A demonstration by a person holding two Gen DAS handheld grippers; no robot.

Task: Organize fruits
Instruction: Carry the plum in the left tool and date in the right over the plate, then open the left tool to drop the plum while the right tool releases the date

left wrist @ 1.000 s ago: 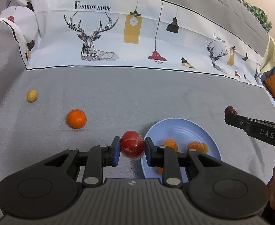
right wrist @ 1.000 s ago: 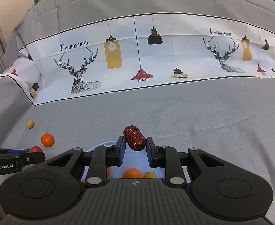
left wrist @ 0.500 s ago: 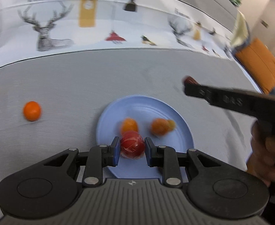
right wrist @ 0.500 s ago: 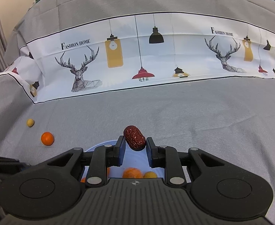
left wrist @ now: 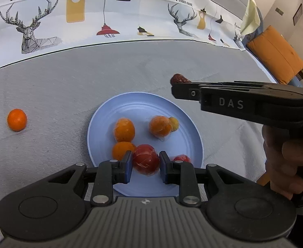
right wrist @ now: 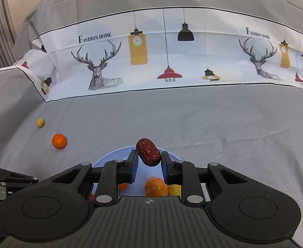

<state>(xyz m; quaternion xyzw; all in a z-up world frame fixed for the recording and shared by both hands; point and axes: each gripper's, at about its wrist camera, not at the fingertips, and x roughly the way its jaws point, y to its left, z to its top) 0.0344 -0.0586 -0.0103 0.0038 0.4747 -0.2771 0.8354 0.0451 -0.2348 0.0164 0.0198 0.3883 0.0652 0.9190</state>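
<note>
- Holding item one: your left gripper is closed on a red tomato-like fruit, both blue pads pressing its sides, low over the near part of the blue plate.
- Item two: your right gripper is closed on a wrinkled dark-red date, held above the plate's far rim (the date sits tilted between the pads).
- On the plate: three orange fruits, one small yellow fruit touching the right-hand orange one, and a second red fruit partly hidden behind your left gripper's finger.
- Off the plate, on the grey cloth: one orange fruit well to the left, and a small yellow fruit just beyond it.
- Backdrop: printed fabric band with deer and lamps.
</note>
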